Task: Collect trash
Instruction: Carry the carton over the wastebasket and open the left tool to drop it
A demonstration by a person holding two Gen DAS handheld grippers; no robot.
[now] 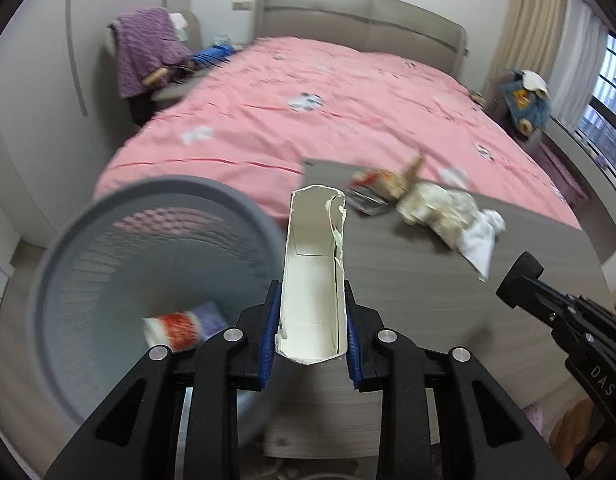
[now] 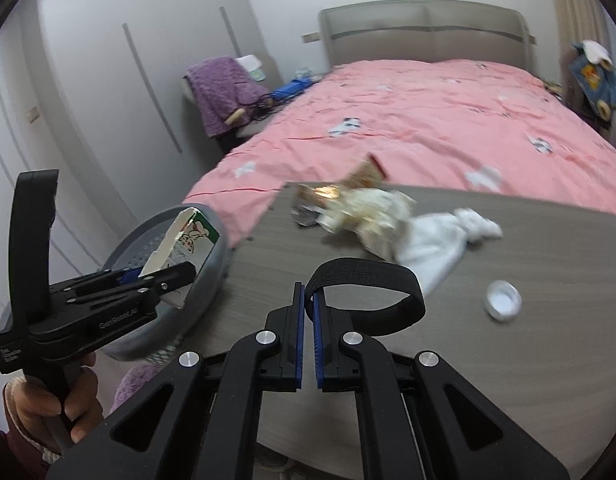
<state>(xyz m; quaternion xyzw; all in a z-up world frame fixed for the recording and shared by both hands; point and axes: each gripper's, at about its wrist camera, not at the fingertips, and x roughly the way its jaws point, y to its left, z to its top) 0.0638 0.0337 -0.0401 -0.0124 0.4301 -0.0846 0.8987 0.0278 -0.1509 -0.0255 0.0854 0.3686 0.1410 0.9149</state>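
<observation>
The left gripper [image 1: 311,336] has its jaws clenched on a torn, flattened carton [image 1: 313,272], white inside, with a printed green side seen from the right wrist view. The carton stands up between the blue pads and is beside the grey bin [image 1: 156,264], partly over its rim; from the right view its top edge is already inside the rim line. In the bin lies one red-and-white packet [image 1: 184,326], so some trash is collected already.

The right gripper [image 2: 309,340] has its jaws closed and they hold no trash; a black strap loop [image 2: 367,292] of the rig sits just in front of them.

Step in hand, I judge: carrying the carton to the bin w/ the left gripper, drop not yet done.

Still on the desk [image 2: 507,380], all on the far side from the bin: a crumpled wrapper pile [image 2: 363,212], a shiny foil piece [image 2: 308,204] touching it on the bin side, a white tissue [image 2: 447,236] touching the pile on the other side, and a small white cap [image 2: 503,300] alone, furthest from the bin. The pink bed [image 2: 427,120] is behind the desk.

Next move, approx.: bring the carton fully over the bin opening, tilt it down, then release the jaws. The carton is tall and light, so it could catch on the rim and fall outside if it is let go too early. After that the right gripper must open before it reaches for the tissue or the cap.
</observation>
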